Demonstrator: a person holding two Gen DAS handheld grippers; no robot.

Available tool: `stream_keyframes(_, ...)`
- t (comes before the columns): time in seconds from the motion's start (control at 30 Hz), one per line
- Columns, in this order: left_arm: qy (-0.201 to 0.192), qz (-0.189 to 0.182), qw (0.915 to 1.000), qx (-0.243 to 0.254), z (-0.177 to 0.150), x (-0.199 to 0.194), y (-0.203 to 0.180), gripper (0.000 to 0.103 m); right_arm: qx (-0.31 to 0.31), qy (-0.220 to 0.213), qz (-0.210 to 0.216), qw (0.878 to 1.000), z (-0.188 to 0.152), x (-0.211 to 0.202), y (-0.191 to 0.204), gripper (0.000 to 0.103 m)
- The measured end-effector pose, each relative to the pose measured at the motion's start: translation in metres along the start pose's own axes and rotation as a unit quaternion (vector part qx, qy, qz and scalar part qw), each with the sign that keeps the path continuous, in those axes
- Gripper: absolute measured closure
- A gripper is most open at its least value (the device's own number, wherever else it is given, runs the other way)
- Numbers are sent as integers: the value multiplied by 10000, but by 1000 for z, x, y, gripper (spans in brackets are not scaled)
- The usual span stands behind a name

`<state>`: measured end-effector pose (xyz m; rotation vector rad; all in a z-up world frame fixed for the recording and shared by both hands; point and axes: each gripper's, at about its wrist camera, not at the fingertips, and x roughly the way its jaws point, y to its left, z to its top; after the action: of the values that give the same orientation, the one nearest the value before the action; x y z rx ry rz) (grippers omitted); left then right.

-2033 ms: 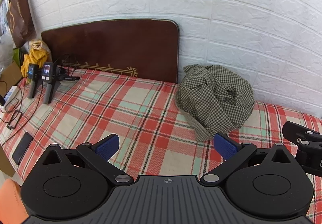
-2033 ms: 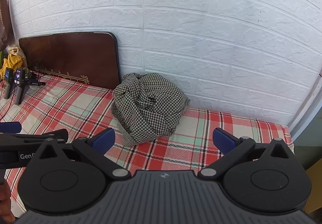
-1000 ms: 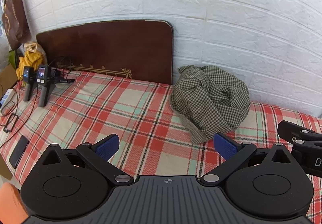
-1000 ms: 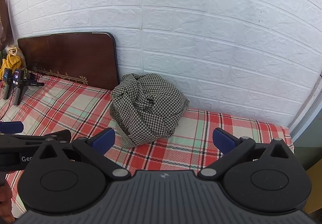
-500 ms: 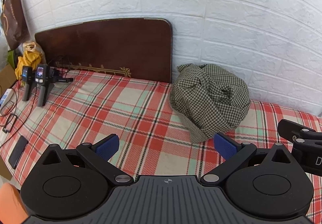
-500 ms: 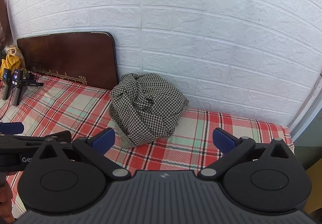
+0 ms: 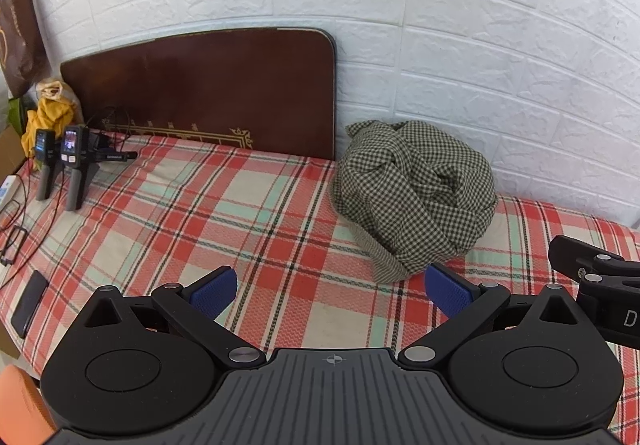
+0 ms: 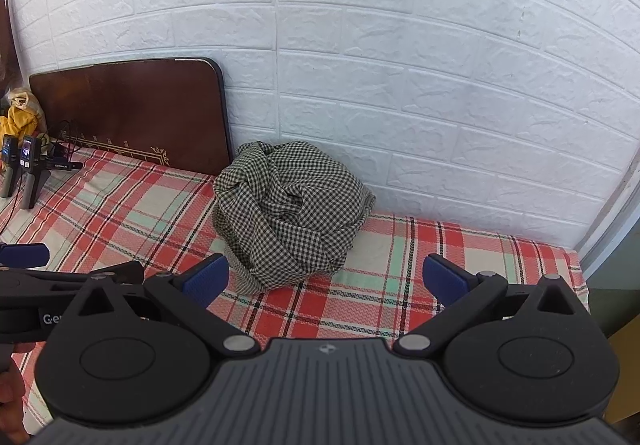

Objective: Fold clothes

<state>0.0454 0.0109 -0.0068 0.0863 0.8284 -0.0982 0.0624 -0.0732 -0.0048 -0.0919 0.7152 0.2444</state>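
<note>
A crumpled black-and-white checked garment (image 7: 416, 197) lies in a heap on the red plaid bed sheet (image 7: 224, 229) against the white brick wall. It also shows in the right wrist view (image 8: 292, 213). My left gripper (image 7: 330, 291) is open and empty, held above the sheet in front of and left of the heap. My right gripper (image 8: 326, 279) is open and empty, in front of the heap's lower right edge. Part of the right gripper shows at the right edge of the left wrist view (image 7: 592, 269).
A dark wooden board (image 7: 208, 93) leans on the wall left of the garment. Two handheld devices (image 7: 64, 165) with cables stand at the sheet's left end, near a yellow cloth (image 7: 48, 117). A black phone (image 7: 28, 303) lies near the left front edge. The bed's right end (image 8: 576, 265) meets a wall corner.
Both grippers have drifted slightly, so the garment sits a little further left in both views. Both stay open and empty. The garment has not moved.
</note>
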Motion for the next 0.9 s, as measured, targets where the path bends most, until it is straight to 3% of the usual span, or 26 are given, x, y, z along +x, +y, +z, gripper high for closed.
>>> stream_keyframes(0.53, 191, -9, 9998, 47, 12, 29, -4, 0, -4, 197, 28, 9998, 11, 32, 1, 0)
stream_keyframes(0.9, 542, -216, 9983, 41, 37, 102, -26, 0, 100, 227, 127, 9996, 24, 101, -2, 0)
